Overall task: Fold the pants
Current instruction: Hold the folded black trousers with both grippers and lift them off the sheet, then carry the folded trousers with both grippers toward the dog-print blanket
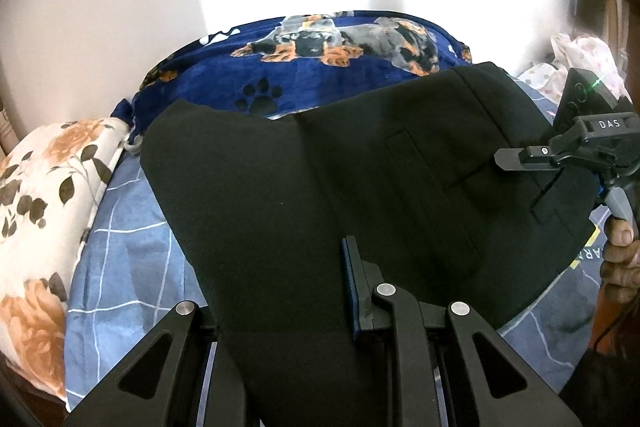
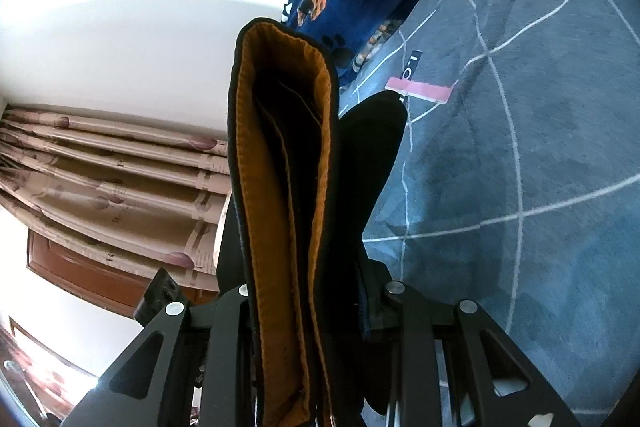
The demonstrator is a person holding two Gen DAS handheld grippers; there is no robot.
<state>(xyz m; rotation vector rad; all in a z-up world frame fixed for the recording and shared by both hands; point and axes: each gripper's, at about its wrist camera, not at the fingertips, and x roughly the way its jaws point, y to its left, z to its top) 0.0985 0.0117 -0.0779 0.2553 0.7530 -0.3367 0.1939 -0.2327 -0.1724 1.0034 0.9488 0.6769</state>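
Observation:
The black pants (image 1: 320, 179) are held up over the bed, folded, with a back pocket showing on the right half. My left gripper (image 1: 316, 291) is shut on the near fold of the pants; only its right finger (image 1: 354, 291) shows, the cloth hides the other. My right gripper (image 1: 508, 161) is at the far right edge of the pants in the left wrist view. In the right wrist view it (image 2: 316, 307) is shut on the waistband (image 2: 280, 187), which stands upright and shows its orange lining.
A blue checked bedsheet (image 1: 132, 259) lies under the pants. A dark blue dog-print blanket (image 1: 312, 67) is at the back. A floral pillow (image 1: 44, 211) is on the left. Pale cloth (image 1: 576, 63) lies at the far right. Curtains (image 2: 112, 183) hang beyond the waistband.

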